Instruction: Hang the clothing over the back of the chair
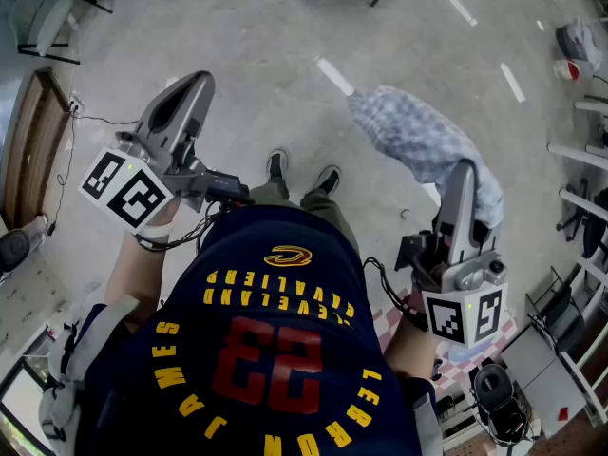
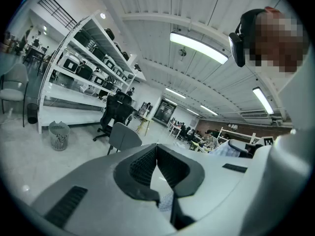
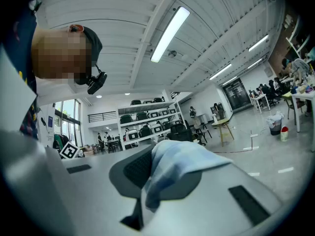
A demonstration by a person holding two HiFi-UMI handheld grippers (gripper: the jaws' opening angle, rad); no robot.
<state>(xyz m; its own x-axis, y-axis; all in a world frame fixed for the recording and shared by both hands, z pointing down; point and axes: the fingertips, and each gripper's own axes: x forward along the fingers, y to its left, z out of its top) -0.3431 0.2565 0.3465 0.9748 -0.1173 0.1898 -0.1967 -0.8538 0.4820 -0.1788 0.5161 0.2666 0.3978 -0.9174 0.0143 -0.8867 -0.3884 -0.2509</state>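
Note:
A light blue checked piece of clothing (image 1: 418, 141) hangs in the air over the floor in the head view, bunched at the tip of my right gripper (image 1: 463, 174). In the right gripper view the fabric (image 3: 172, 166) drapes over the closed jaws, and my right gripper (image 3: 150, 154) is shut on it. My left gripper (image 1: 193, 85) is raised at the upper left, well away from the cloth, with its fingertips together and nothing held. The left gripper (image 2: 157, 147) view shows a grey chair (image 2: 123, 137) standing on the open floor ahead.
The person's feet (image 1: 302, 174) stand on the grey floor between the grippers. White shelving (image 2: 83, 68), a black office chair (image 2: 115, 112) and a wire bin (image 2: 59, 134) lie beyond the left gripper. Metal racks (image 1: 579, 198) line the right side.

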